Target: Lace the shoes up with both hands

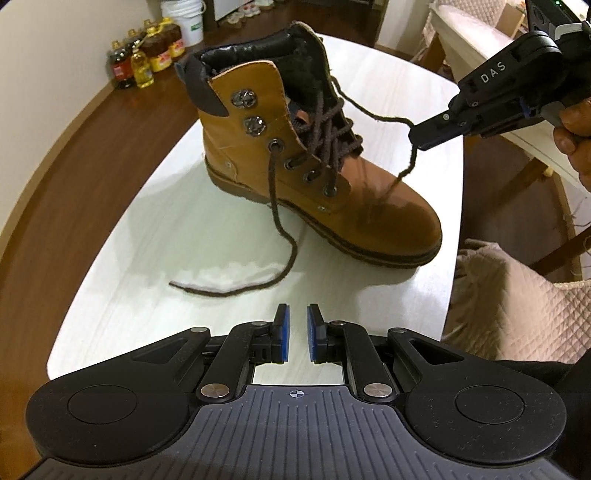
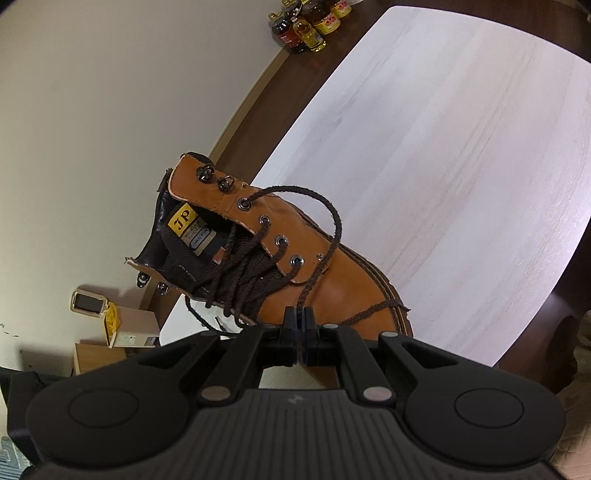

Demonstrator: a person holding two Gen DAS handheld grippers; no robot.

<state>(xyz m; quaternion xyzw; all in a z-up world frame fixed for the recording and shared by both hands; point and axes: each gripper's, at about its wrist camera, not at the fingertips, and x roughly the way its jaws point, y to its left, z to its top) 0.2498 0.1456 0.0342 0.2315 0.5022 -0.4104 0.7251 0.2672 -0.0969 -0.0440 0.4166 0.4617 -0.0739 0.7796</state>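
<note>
A tan lace-up boot stands on the white table, toe toward the lower right. One dark brown lace end hangs from a left eyelet and trails loose across the table. My left gripper hovers in front of the boot with a small gap between its blue pads and nothing in it. My right gripper is above the toe, shut on the other lace end. In the right wrist view the boot lies below the right gripper, pinched on the lace.
Several oil bottles and a white bucket stand on the brown floor beyond the table. A quilted beige cushion is at the table's right edge. A person's hand holds the right gripper. Bare tabletop stretches beside the boot.
</note>
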